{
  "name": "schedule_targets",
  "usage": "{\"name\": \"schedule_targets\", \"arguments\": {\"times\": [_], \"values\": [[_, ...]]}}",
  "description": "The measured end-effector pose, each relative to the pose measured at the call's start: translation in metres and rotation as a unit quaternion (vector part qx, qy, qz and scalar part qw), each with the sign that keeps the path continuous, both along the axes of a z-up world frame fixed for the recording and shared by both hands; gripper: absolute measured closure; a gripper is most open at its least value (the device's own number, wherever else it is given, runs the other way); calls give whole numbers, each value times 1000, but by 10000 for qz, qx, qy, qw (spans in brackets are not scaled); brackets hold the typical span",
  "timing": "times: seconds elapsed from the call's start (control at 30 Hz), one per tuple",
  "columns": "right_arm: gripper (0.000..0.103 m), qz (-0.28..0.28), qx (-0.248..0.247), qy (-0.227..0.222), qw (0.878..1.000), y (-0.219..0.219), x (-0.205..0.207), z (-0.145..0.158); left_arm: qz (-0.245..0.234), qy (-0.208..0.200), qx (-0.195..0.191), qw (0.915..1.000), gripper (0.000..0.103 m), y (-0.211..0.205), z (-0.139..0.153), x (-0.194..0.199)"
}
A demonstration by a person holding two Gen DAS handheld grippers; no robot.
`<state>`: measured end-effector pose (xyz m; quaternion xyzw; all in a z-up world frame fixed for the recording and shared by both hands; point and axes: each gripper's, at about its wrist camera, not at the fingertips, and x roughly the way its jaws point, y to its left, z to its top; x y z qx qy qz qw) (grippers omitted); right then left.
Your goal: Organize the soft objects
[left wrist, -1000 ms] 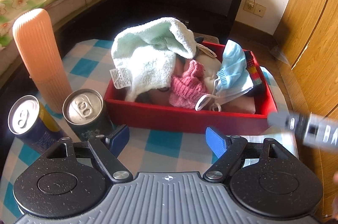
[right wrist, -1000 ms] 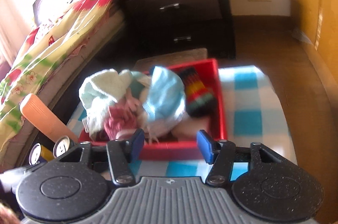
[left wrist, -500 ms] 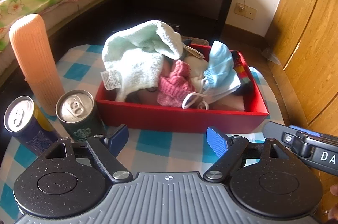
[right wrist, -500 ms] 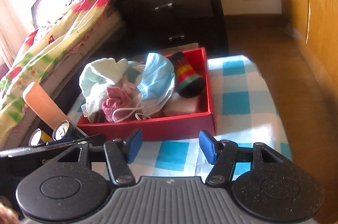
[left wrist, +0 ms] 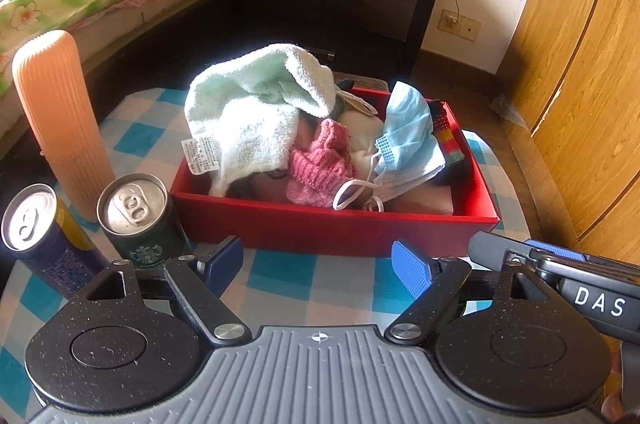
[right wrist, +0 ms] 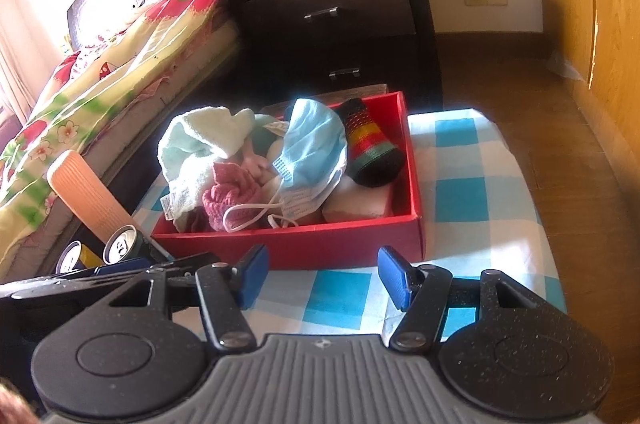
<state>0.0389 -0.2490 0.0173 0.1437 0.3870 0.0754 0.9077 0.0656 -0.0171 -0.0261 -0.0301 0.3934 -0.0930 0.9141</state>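
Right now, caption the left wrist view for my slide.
Left gripper, jaws open and empty, faces a red box holding towel, pink knit and mask.

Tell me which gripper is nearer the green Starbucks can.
Left. The left gripper hovers open right beside the green Starbucks can, just to its right. The right gripper sits farther right, facing the red cardboard box.

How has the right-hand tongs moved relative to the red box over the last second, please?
Yes. The right tongs has pulled back from the red box: its open tips overlapped the front wall earlier and now hang short of it, above the tablecloth.
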Motion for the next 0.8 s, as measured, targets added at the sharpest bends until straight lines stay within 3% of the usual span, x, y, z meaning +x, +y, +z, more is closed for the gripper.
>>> {"name": "schedule_targets", "arguments": {"times": [0.23, 0.8], "values": [[64, -34, 141, -4, 9999, -2, -1, -1, 26, -327, 311, 9990, 23, -4, 6, -6], [64, -1, 174, -63, 9998, 2, -2, 0, 19, -422, 519, 9978, 22, -2, 9, -8]]}}
